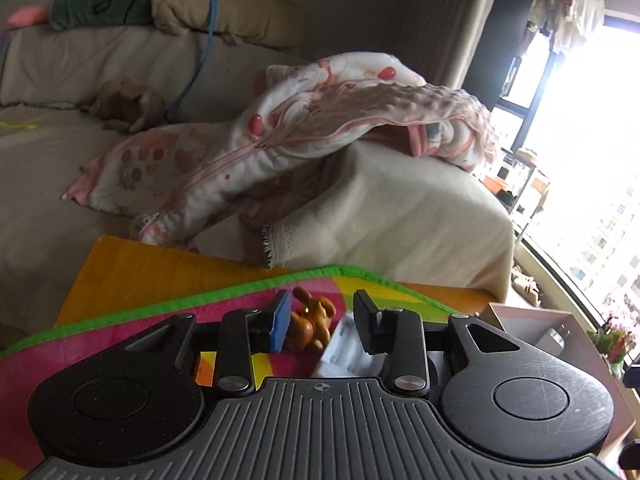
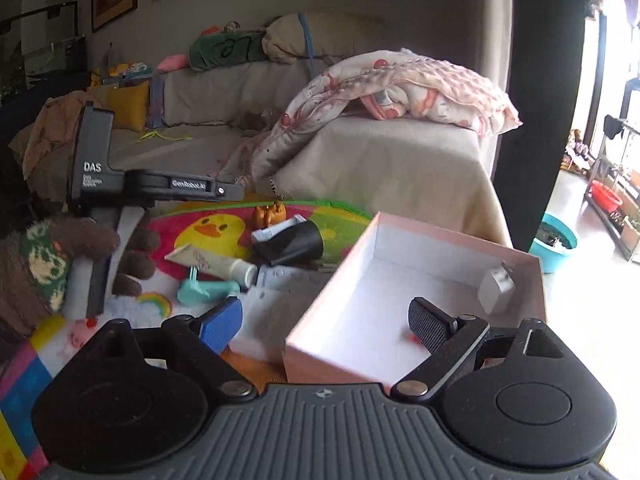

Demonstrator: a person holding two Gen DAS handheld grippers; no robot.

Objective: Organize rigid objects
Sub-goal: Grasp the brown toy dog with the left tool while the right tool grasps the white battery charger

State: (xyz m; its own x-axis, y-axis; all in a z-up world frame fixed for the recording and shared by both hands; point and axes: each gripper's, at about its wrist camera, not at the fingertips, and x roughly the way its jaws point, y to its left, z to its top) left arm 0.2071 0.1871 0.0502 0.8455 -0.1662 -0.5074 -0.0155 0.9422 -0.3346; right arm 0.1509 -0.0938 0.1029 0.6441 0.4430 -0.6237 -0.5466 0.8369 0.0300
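Note:
In the left wrist view, my left gripper [image 1: 322,320] hovers low over the colourful play mat [image 1: 120,332] with its jaws partly open. An orange toy figure [image 1: 312,322] lies on the mat just past them, close to the blue pad [image 1: 280,320] and not pinched. A white packet [image 1: 348,350] lies beside the toy. My right gripper [image 2: 326,328] stands wide open and empty over the near corner of the pink box [image 2: 332,276]. The box holds a small white block [image 2: 496,288]. On the mat lie a cream tube [image 2: 212,262], a teal piece [image 2: 204,290] and a black cone [image 2: 292,244].
A hand in a brown glove [image 2: 24,272] holds the left gripper [image 2: 234,191], left of the mat. Behind the mat stands a beige sofa [image 2: 380,168] with a pink patterned blanket [image 2: 400,84]. On the floor to the right are a teal basin [image 2: 554,244] and a metal shelf [image 2: 612,184].

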